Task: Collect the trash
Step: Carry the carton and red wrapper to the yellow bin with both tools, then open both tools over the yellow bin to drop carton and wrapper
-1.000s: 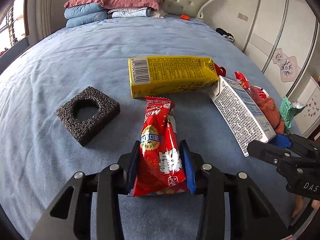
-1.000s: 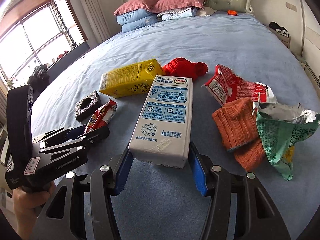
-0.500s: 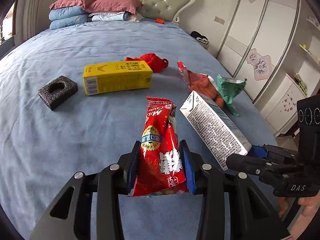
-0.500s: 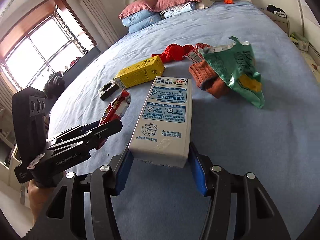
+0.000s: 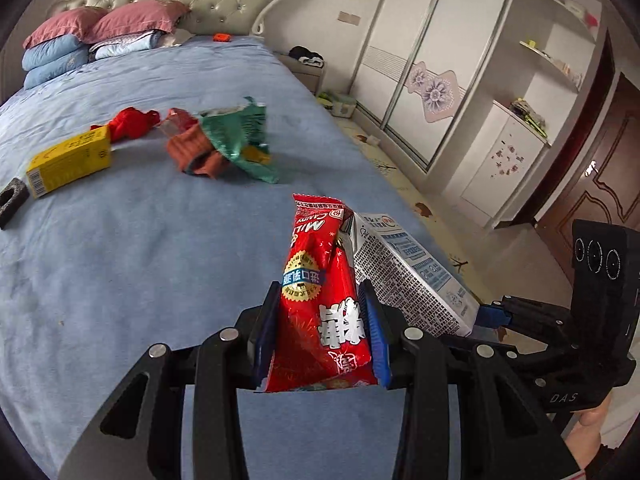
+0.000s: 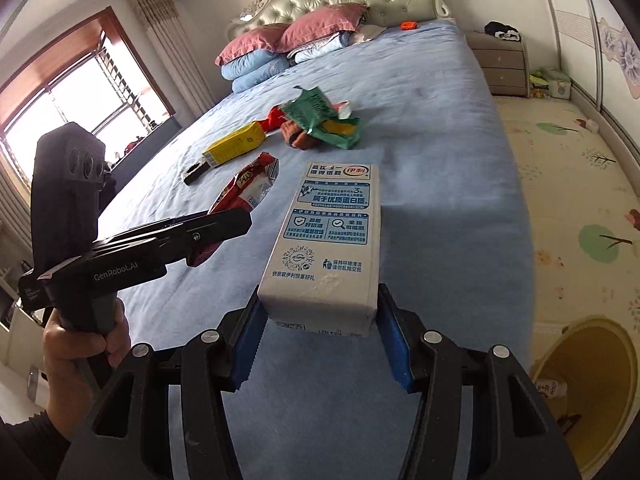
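Trash: red wrapper (image 5: 320, 304) pinched in left hand-held gripper (image 5: 322, 340); milk carton (image 6: 328, 240) clamped in right hand-held gripper (image 6: 320, 340).
Place: both above bed (image 6: 440, 160) edge.
Why: likely bound for yellow bin (image 6: 592, 392) beside bed.

yellow bin (image 6: 592, 396) cut off by frame edge; black foam block (image 5: 12, 200) partly cropped.
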Motion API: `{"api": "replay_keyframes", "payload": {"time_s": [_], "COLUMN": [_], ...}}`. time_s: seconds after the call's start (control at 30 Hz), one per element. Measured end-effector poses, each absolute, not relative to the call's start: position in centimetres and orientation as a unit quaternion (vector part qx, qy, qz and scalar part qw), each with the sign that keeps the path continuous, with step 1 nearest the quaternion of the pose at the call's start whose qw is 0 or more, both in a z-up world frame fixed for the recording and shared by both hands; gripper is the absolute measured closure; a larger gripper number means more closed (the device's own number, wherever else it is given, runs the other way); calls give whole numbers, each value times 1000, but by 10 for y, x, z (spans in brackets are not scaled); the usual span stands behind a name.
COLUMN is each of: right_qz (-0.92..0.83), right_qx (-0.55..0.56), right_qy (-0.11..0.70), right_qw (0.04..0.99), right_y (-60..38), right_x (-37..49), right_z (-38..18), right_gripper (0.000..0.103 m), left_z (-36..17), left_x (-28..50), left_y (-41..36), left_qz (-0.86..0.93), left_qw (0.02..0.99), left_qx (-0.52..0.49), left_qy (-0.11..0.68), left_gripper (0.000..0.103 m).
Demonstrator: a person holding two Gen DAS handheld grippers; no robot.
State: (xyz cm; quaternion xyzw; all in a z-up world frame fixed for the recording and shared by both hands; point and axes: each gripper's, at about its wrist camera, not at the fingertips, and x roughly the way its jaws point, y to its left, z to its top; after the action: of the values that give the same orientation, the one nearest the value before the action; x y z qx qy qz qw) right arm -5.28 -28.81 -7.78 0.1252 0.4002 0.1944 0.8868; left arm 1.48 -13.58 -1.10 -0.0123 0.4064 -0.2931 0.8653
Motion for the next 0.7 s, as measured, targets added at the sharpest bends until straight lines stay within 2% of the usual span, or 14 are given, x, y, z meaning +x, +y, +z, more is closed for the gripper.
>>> {"api": "replay_keyframes", "payload": {"time_s": [0.33, 0.7], "right_qz": [72, -63], "right_qx": [169, 220], "right_qy": [382, 403], "right_qw": [906, 886], "right_y": [-417, -541], "right_x": [-118, -177], "right_z": [-83, -132], "right_gripper": [51, 52], "left_z": [-25, -64], "left_x": [-16, -36], "left_y": [-284, -433], "left_qz": [-397, -464], "left_qw": [811, 739], "left_qx": [60, 140], "left_qy": [426, 468], "left_gripper": [63, 63]}}
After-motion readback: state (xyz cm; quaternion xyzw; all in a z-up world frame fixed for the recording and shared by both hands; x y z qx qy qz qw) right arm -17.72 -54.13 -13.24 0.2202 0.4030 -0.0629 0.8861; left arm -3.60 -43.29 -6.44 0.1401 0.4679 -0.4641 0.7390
